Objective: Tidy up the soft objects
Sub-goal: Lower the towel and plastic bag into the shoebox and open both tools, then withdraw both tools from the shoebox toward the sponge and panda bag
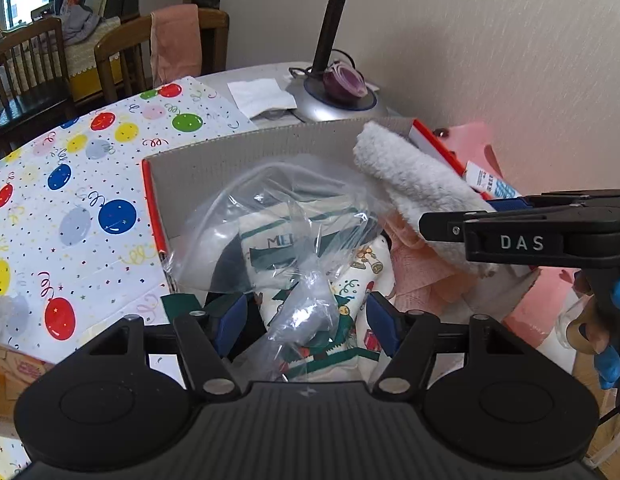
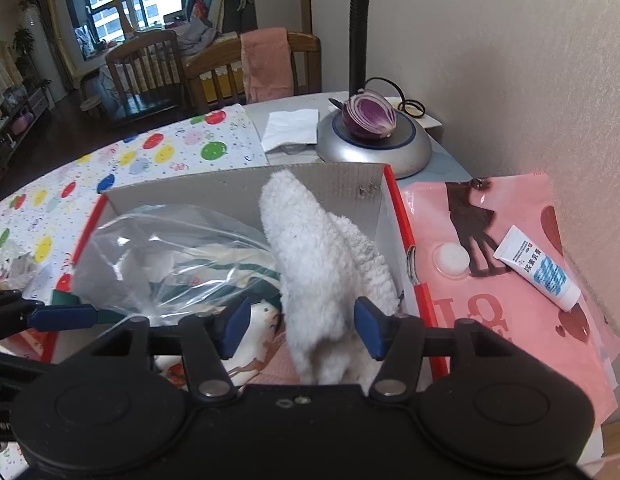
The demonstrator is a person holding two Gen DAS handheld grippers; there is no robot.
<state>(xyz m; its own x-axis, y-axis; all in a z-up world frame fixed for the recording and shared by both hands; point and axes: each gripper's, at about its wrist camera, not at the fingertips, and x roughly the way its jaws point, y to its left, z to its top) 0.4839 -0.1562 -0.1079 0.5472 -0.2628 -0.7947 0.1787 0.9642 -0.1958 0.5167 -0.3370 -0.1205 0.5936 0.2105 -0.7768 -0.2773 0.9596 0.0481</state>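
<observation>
The right tool (image 2: 302, 330) stands spread wide, its blue pads either side of a fluffy white fleece cloth (image 2: 310, 272) that rises between them; whether a pad touches the fleece cannot be told. The left tool (image 1: 306, 322) is also spread wide, with a crumpled clear plastic bag (image 1: 270, 220) and a cream printed fabric with green trim (image 1: 342, 312) lying between its pads, gripped by neither. All these soft things sit inside an open cardboard box with red outer walls (image 2: 398, 216), the fleece at its right, the bag at its left, and a peach towel (image 1: 414, 276) under the fleece. The box rests on a desk covered by a balloon-print cloth (image 1: 70, 184). Right of the box lies a pink heart-print sheet (image 2: 510, 320) bearing a white tube (image 2: 538, 268). Beyond the box, half a red onion (image 2: 369, 119) sits on a silver lamp base (image 2: 410, 152).
</observation>
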